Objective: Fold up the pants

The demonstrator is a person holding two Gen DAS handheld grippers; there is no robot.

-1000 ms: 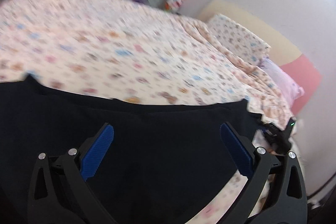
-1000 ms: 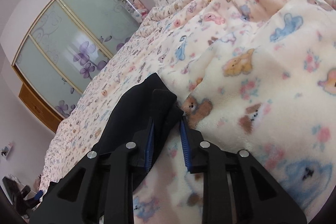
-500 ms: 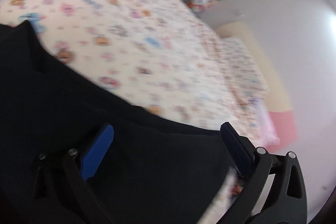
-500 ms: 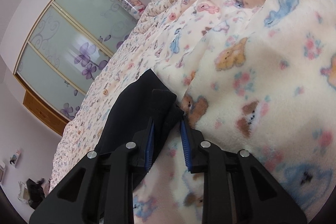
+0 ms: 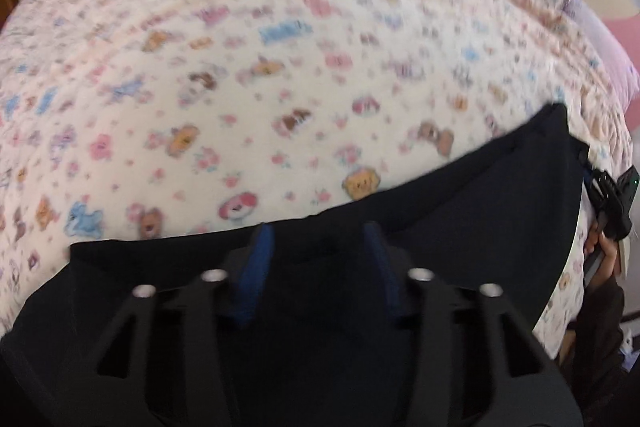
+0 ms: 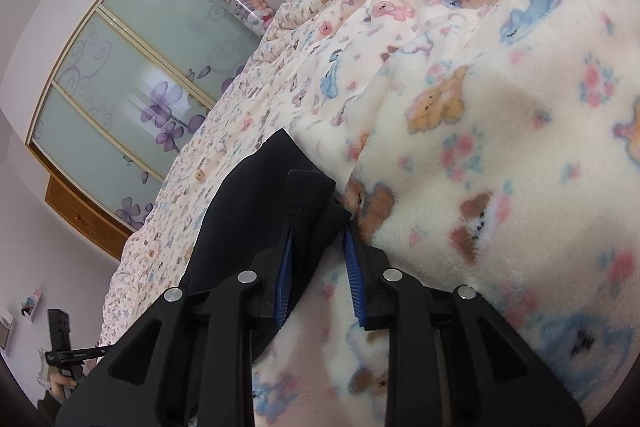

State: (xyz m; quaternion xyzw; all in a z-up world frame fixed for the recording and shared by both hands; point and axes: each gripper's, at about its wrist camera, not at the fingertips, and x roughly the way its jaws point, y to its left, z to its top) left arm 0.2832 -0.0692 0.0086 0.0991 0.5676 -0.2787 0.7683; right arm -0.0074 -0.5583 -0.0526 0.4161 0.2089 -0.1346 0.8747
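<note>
The black pants point(image 5: 460, 227) lie across the near part of the bed, their folded edge running from lower left to upper right in the left wrist view. My left gripper point(image 5: 318, 239) sits over that edge, its blue pads partly closed around a bunch of the black cloth. My right gripper point(image 6: 318, 239) is shut on a ribbed end of the pants point(image 6: 308, 195), low over the blanket. The rest of the pants point(image 6: 240, 211) trails away to the left behind it.
A fleece blanket point(image 5: 280, 67) with a bear and flower print covers the bed and bulges up at the right point(image 6: 500, 147). A wardrobe with frosted flowered doors point(image 6: 132, 83) stands at the far side. The other hand-held gripper point(image 5: 612, 199) shows at the right edge.
My left gripper's jaws have gone from wide open to narrow around the pants' edge, and it has swung round. My right gripper keeps its hold and has barely moved.
</note>
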